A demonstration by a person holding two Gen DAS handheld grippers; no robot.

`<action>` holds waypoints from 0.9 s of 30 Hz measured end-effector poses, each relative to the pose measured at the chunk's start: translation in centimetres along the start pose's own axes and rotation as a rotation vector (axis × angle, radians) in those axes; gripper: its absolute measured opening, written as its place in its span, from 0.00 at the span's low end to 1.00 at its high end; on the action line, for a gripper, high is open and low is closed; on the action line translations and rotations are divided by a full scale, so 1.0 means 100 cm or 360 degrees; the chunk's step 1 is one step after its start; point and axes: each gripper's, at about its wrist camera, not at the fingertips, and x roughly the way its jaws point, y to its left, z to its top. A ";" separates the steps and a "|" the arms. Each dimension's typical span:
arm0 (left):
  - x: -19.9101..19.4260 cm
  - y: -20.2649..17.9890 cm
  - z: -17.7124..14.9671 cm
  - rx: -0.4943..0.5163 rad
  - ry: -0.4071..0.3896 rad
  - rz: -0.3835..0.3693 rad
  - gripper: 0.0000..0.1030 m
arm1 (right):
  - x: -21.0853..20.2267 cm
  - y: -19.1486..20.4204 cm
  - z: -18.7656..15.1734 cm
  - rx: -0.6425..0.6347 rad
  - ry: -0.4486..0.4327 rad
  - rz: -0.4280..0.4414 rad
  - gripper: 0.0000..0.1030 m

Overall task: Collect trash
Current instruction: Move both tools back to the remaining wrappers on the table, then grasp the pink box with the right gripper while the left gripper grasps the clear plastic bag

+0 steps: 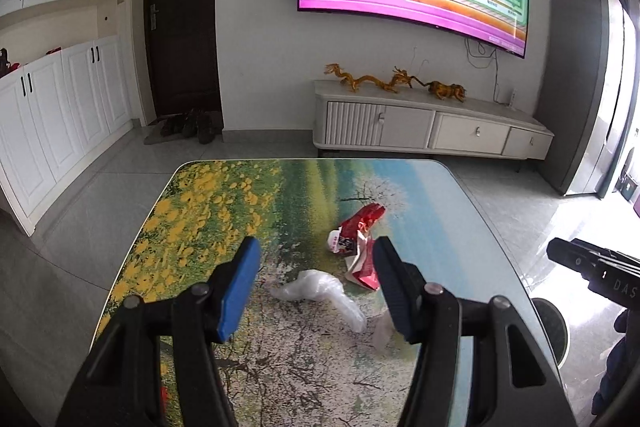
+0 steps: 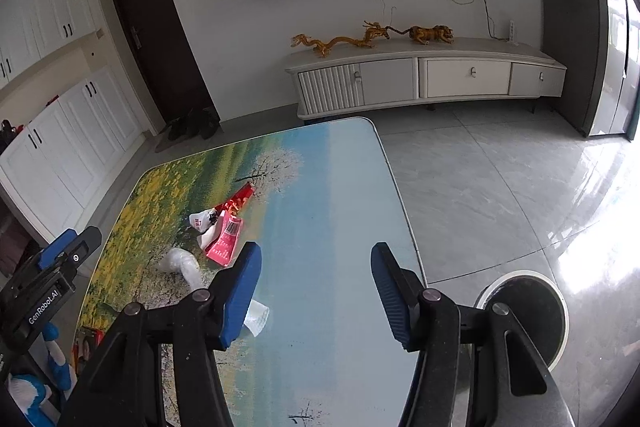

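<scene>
Clear plastic wrapper (image 1: 320, 291): on printed table (image 1: 224, 211), directly ahead of left gripper (image 1: 316, 287), long axis slanting toward its right finger; red packets (image 1: 360, 247) just beyond. Left gripper parted, empty; nearer. Right gripper (image 2: 316, 287) opening, empty, trash off to its left

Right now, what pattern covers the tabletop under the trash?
A printed landscape on the tabletop: yellow flowers, green field, white blossoming tree, blue sky. Clearest in the left wrist view.
</scene>
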 end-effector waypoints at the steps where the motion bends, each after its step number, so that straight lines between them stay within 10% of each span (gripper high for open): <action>1: 0.001 0.004 0.000 -0.0008 0.0004 -0.0003 0.55 | 0.002 0.005 0.002 -0.0014 0.0006 0.0001 0.53; 18: 0.061 0.096 -0.020 -0.0311 0.0316 0.0092 0.55 | 0.093 0.073 0.012 -0.0152 0.0287 0.0185 0.53; 27: 0.091 0.081 -0.025 -0.0298 0.0459 -0.0037 0.67 | 0.162 0.092 0.016 -0.0138 0.0479 0.0282 0.53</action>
